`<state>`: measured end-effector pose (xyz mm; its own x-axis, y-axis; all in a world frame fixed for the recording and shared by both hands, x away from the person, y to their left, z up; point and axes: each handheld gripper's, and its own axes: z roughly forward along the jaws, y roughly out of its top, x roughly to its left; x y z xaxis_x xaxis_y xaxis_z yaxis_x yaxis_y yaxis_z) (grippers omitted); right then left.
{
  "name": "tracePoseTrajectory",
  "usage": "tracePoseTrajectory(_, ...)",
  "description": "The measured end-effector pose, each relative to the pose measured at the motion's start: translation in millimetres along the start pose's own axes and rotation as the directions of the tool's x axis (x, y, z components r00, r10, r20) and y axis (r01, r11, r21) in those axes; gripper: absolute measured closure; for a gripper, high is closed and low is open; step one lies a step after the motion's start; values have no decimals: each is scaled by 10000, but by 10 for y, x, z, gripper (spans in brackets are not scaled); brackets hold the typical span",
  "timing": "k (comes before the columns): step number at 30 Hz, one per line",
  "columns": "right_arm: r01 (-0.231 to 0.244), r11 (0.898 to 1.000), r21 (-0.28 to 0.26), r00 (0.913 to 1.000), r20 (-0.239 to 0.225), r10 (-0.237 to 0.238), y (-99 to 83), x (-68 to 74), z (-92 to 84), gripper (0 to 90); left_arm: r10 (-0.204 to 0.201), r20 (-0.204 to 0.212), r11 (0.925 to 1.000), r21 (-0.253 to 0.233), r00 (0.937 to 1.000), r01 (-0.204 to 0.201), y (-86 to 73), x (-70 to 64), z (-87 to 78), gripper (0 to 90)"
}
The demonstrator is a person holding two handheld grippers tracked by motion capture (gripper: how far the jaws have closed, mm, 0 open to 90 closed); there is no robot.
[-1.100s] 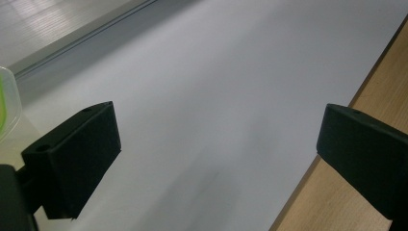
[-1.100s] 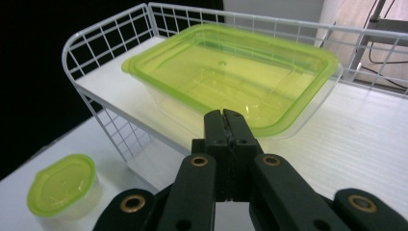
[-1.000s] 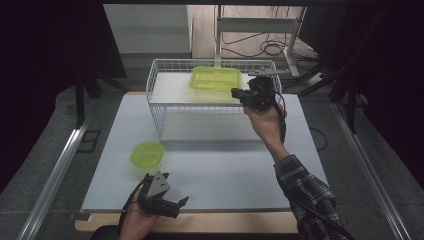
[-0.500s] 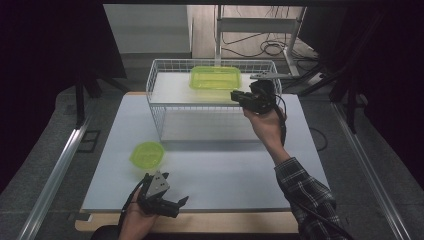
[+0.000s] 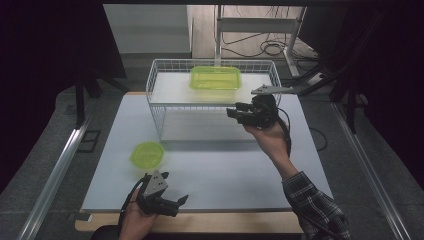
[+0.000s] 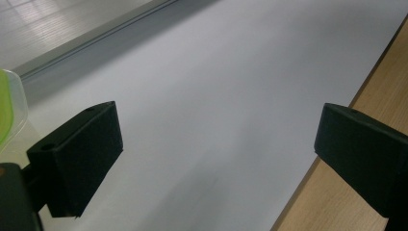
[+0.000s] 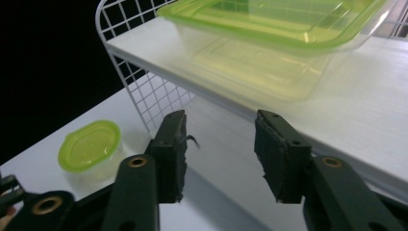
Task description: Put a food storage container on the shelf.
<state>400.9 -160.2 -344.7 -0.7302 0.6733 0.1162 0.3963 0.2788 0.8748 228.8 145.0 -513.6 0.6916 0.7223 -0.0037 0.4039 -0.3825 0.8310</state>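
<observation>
My right tongs [image 5: 231, 111], jaws just opening and empty, hovered before the wire rack [image 5: 161, 102] near the counter's [image 5: 220, 165] far edge; the rectangular green container [image 5: 215, 79] sat on its shelf. My left tongs [image 5: 181, 202] rested wide open, empty, at the near edge.

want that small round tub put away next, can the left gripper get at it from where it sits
Probably yes. The left gripper rests open near the table's front edge, and the small round tub stands just beyond it on bare white surface with nothing between them.
</observation>
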Motion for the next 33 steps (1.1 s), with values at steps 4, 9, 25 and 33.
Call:
tracePoseTrajectory(4, 194, 9996, 228, 9996, -206, -189, -101, 29, -12, 445, -43, 28, 10000, -57, 10000, 43, 6, -4, -7, 27)
tracePoseTrajectory(9, 406, 9982, 432, 9986, -351, -391, -231, 64, -15, 381, -223, 25, 9997, -92, 9997, 223, 2, 13, -15, 27)
tracePoseTrajectory(25, 338, 9983, 464, 9989, -332, -323, -611, 76, -119, 196, -146, -124, 9999, 8, 9998, 146, -2, 15, -7, 29)
tracePoseTrajectory(33, 570, 9957, 736, 9976, -429, -539, -832, 108, -154, 91, -118, -159, 9999, 56, 9998, 119, -2, 13, -1, 27)
